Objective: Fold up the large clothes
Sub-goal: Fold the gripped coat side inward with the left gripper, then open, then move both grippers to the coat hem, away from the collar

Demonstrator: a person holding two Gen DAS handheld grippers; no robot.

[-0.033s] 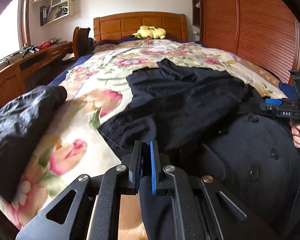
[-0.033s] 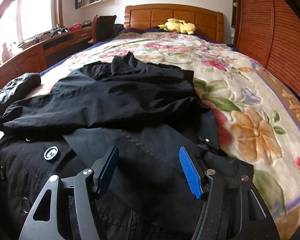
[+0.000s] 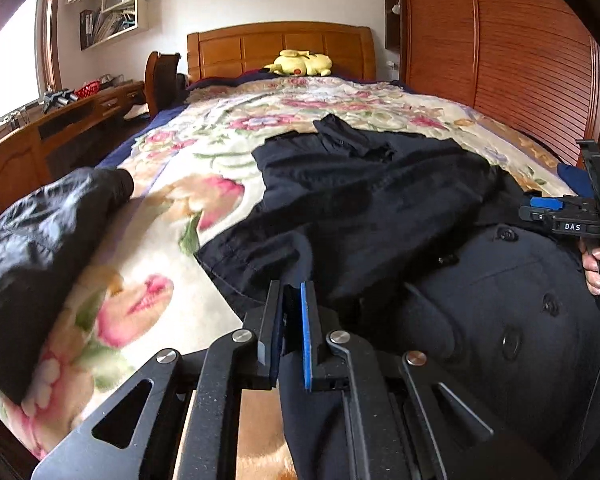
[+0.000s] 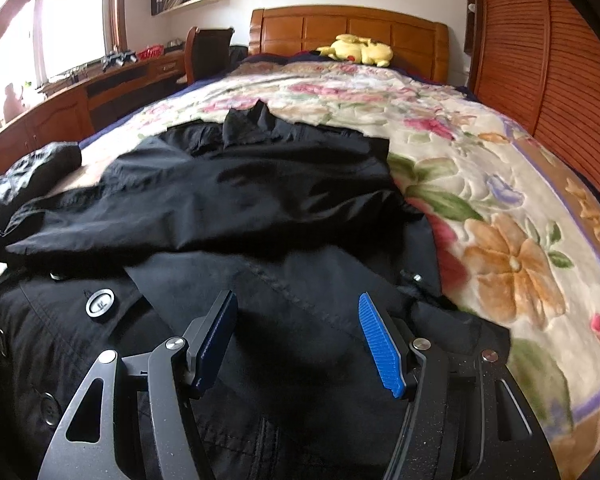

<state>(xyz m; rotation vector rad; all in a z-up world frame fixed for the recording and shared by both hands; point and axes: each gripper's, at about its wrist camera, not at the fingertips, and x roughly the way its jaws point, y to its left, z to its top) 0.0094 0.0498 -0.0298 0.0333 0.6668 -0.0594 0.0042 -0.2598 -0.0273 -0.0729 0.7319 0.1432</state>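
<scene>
A dark coat lies partly folded on the floral bed. Left gripper clenches its hem at six o'clock; right gripper hovers released above it, nothing visibly shifting.

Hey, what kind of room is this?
A bedroom, most likely: a bed with a wooden headboard and floral blanket, a plush toy by the headboard, and a desk under the window.

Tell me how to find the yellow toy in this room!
Look at the big bed with the flowery cover, then up to its wooden headboard. The plush toy lies just below it, the only bright yellow thing there, well beyond the black coat.
</scene>
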